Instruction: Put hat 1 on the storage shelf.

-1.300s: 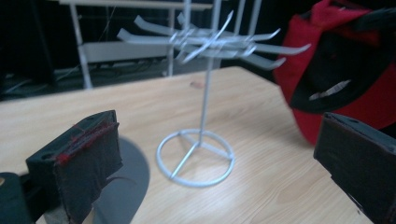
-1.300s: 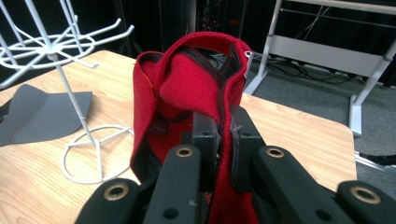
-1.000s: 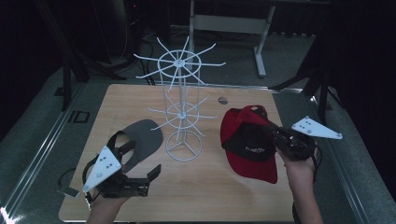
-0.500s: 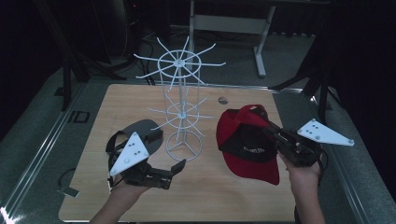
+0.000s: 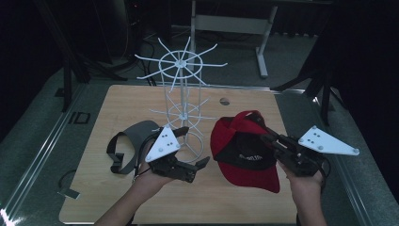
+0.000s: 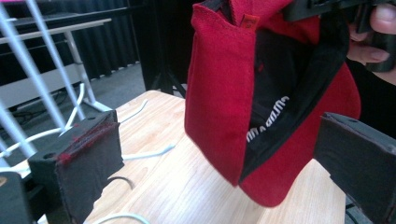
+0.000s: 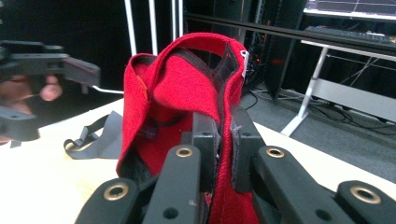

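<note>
red fabric baseball cap (image 5: 244, 150) with a black lining is hanging lifted off the wooden table (image 5: 117, 103), its edge pinched between the clenched jaws of the right gripper (image 5: 263, 133). the left gripper (image 5: 190, 150) is reaching toward it with jaws spread and empty. hanging it on the white wire rack (image 5: 181, 94) is remaining, and a grey visor cap (image 5: 136, 136) is lying untouched beside the rack.

Cap (image 5: 244, 150) right of wire rack (image 5: 182, 101); visor (image 5: 131, 143) left, on table (image 5: 117, 103).

I note matt red cloth on the cap (image 5: 244, 150), pale smooth wood on the table (image 5: 117, 101), white-coated wire rack (image 5: 181, 94).
</note>
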Demonstrator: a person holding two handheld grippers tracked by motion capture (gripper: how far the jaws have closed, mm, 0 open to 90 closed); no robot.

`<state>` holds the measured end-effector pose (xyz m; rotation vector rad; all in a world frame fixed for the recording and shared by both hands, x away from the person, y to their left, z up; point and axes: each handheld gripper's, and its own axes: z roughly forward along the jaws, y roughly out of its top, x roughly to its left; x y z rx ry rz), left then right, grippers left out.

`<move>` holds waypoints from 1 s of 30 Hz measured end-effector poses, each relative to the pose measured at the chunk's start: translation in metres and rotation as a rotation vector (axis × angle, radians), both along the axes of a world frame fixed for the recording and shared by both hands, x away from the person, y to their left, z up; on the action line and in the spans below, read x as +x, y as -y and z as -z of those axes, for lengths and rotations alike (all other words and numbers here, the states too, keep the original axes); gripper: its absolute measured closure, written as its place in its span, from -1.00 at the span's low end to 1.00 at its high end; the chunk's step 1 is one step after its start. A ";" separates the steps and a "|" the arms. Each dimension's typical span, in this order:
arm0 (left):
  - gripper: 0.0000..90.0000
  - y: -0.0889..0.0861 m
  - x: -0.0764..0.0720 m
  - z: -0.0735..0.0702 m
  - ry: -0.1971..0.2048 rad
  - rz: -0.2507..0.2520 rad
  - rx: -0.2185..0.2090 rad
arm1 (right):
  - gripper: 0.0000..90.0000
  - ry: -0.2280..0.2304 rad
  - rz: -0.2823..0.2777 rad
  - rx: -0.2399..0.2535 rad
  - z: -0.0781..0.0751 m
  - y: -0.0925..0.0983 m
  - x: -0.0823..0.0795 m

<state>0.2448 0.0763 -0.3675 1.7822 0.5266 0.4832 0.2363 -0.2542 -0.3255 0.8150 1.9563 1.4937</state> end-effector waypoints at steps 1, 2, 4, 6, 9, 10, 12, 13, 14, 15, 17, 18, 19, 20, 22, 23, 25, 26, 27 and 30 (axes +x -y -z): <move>-0.97 0.002 0.001 -0.001 0.001 0.008 0.003 | 0.86 0.002 -0.002 -0.001 0.000 -0.001 -0.001; -0.97 0.005 0.002 -0.001 0.006 0.009 0.008 | 0.86 0.004 -0.004 -0.004 -0.001 -0.001 -0.002; -0.97 0.010 0.005 -0.003 0.010 0.014 0.011 | 0.86 0.007 -0.011 0.004 -0.002 -0.002 -0.005; -0.97 0.014 0.009 -0.004 0.007 0.019 0.012 | 0.86 0.010 -0.017 0.007 -0.002 -0.002 -0.007; -0.91 0.018 0.015 -0.003 -0.002 0.028 0.000 | 0.86 0.016 -0.023 0.005 -0.004 -0.003 -0.010; -0.91 0.020 0.016 -0.003 -0.007 0.030 0.000 | 0.86 0.018 -0.028 0.006 -0.004 -0.004 -0.011; -0.88 0.023 0.018 -0.004 -0.004 0.044 0.011 | 0.86 0.020 -0.034 0.003 -0.004 -0.005 -0.012; -0.85 0.025 0.019 -0.005 -0.001 0.047 0.015 | 0.86 0.019 -0.038 0.004 -0.005 -0.005 -0.013; -0.84 0.027 0.020 -0.005 -0.002 0.045 0.021 | 0.86 0.020 -0.039 0.004 -0.005 -0.006 -0.014; -0.83 0.029 0.022 -0.007 -0.001 0.055 0.023 | 0.86 0.021 -0.041 0.004 -0.005 -0.006 -0.014; -0.73 0.033 0.024 -0.008 -0.002 0.057 0.026 | 0.86 0.021 -0.051 0.008 -0.005 -0.007 -0.015; -0.70 0.034 0.025 -0.010 -0.004 0.065 0.025 | 0.86 0.025 -0.051 0.006 -0.005 -0.008 -0.016; -0.67 0.037 0.026 -0.011 -0.003 0.058 0.028 | 0.86 0.026 -0.051 0.003 -0.006 -0.009 -0.016; -0.66 0.039 0.027 -0.011 -0.004 0.063 0.030 | 0.86 0.024 -0.054 0.004 -0.006 -0.009 -0.016; -0.60 0.041 0.028 -0.012 -0.011 0.067 0.033 | 0.86 0.024 -0.055 0.004 -0.005 -0.010 -0.016; -0.60 0.046 0.030 -0.013 -0.021 0.068 0.044 | 0.86 0.025 -0.058 0.002 -0.005 -0.010 -0.016; -0.46 0.050 0.031 -0.013 -0.014 0.061 0.054 | 0.86 0.021 -0.063 -0.002 -0.004 -0.012 -0.016; -0.41 0.051 0.030 -0.013 -0.011 0.067 0.043 | 0.86 0.021 -0.063 -0.004 -0.004 -0.012 -0.016; -0.29 0.051 0.030 -0.014 -0.007 0.066 0.041 | 0.86 0.020 -0.060 -0.008 -0.003 -0.012 -0.016; -0.01 0.054 0.029 -0.015 0.011 0.061 0.043 | 0.86 0.015 -0.056 -0.009 -0.001 -0.012 -0.014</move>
